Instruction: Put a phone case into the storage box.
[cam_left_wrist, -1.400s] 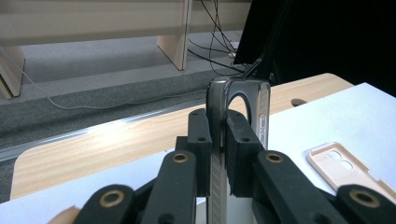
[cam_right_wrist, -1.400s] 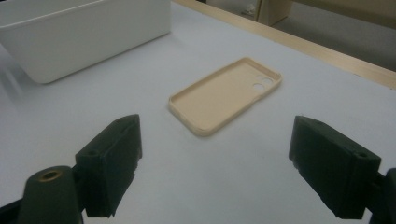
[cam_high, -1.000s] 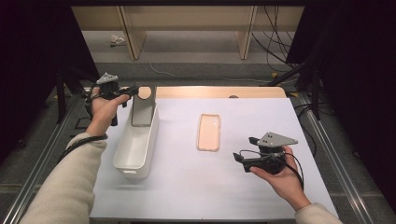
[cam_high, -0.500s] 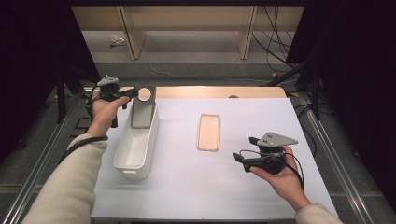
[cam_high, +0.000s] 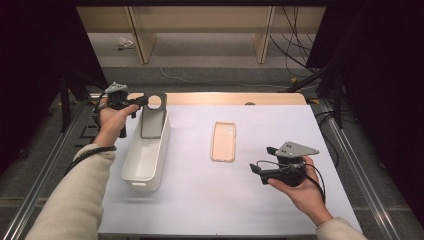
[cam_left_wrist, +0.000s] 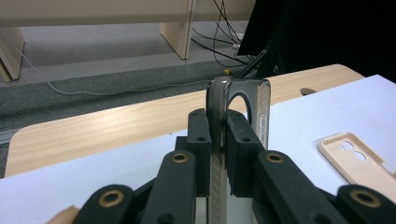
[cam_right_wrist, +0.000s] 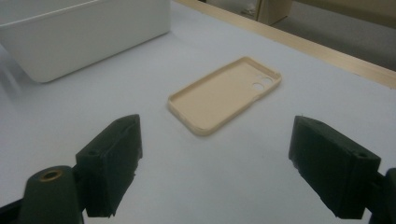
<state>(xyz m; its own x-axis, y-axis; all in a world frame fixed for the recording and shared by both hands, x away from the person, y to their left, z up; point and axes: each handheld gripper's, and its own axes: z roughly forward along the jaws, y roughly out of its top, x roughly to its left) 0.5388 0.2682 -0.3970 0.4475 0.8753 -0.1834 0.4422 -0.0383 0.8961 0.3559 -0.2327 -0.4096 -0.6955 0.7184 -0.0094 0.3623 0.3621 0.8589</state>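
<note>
The tabletop is white with a pale wood strip along its 12 o'clock edge. The bin at 9 o'clock is white. The phone case near the centre is beige. The second phone case is smoky grey and see-through. Both grippers' jaws are black with brass-coloured rivets.

Grey floor lying beyond table at 12 o'clock; wooden legs standing there; black cables trailing at 1 o'clock; dark surroundings closing in.
</note>
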